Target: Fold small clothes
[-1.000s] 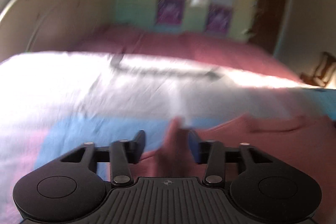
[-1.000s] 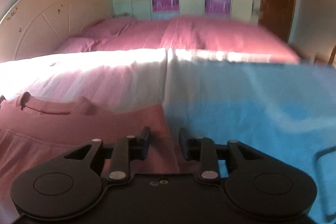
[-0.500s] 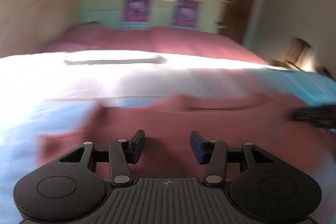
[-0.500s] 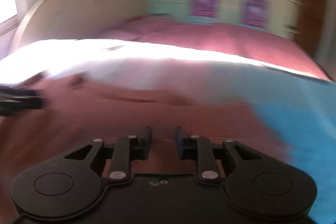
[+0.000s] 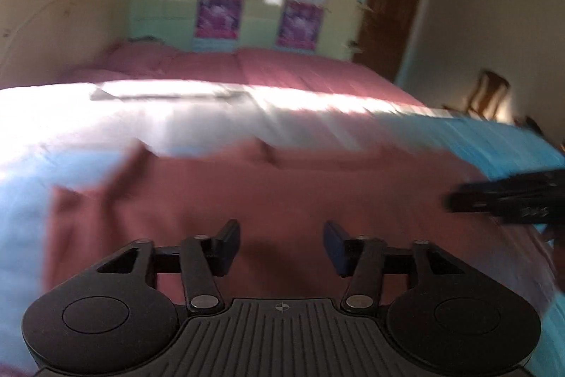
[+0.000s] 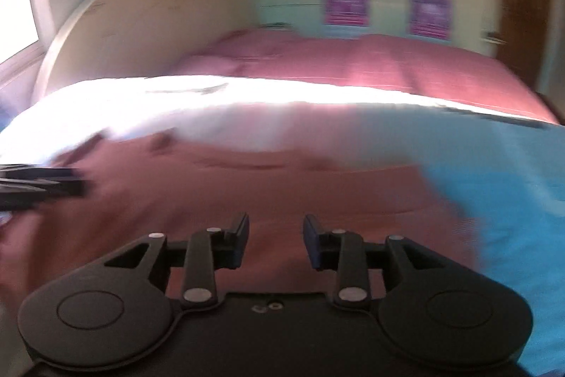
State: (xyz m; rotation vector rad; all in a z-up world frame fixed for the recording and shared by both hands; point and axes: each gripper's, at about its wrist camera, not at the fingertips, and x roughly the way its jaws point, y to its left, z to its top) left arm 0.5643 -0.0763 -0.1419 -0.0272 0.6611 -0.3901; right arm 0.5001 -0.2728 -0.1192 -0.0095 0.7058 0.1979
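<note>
A dusty-pink soft knit garment point(image 5: 282, 193) lies spread on the blue-and-white bed sheet point(image 6: 512, 186), just ahead of both jaws. The left gripper point(image 5: 281, 248) and right gripper point(image 6: 276, 241) are released, empty. Light, limp cloth likely; pinch a side edge.

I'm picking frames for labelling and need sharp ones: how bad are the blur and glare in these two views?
Left wrist view: the pink garment and the right gripper are motion-smeared, with a blown-out sunlit band across the bedspread; the left gripper stays sharp. Right wrist view: the same smear and white glare, worst on the left.
</note>
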